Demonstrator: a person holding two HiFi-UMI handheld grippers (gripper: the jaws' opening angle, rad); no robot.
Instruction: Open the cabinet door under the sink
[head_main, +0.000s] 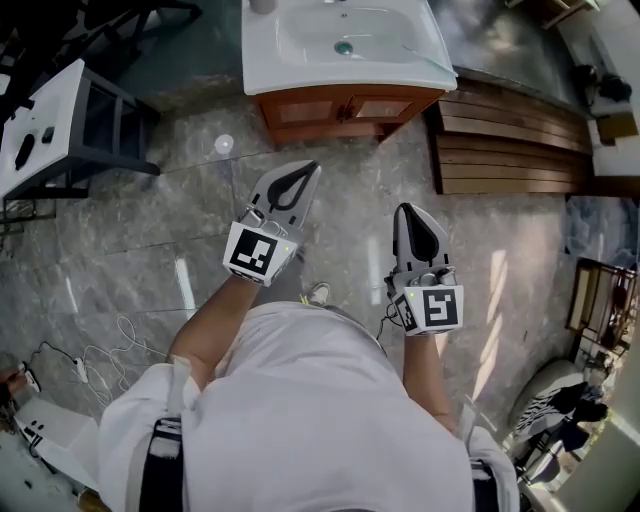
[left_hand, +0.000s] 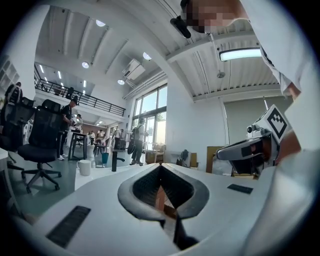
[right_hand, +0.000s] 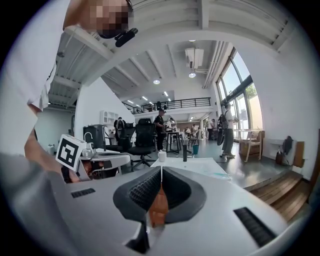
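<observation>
The white sink (head_main: 345, 45) sits on a brown wooden cabinet (head_main: 345, 108) at the top of the head view, and both its door panels lie flush and shut. My left gripper (head_main: 303, 170) is held in the air over the grey floor, short of the cabinet, jaws together and holding nothing. My right gripper (head_main: 410, 210) hangs further back and to the right, also shut and empty. In the left gripper view the jaws (left_hand: 160, 166) meet at the tip, with brown cabinet wood showing through the gap. The right gripper view shows the same (right_hand: 161, 169).
A slatted wooden platform (head_main: 510, 140) lies right of the cabinet. A white stand on a dark frame (head_main: 45, 125) is at the left. White cables (head_main: 100, 350) trail on the floor. A white cup (right_hand: 161, 156) and dark tap (right_hand: 184, 150) stand on the sink.
</observation>
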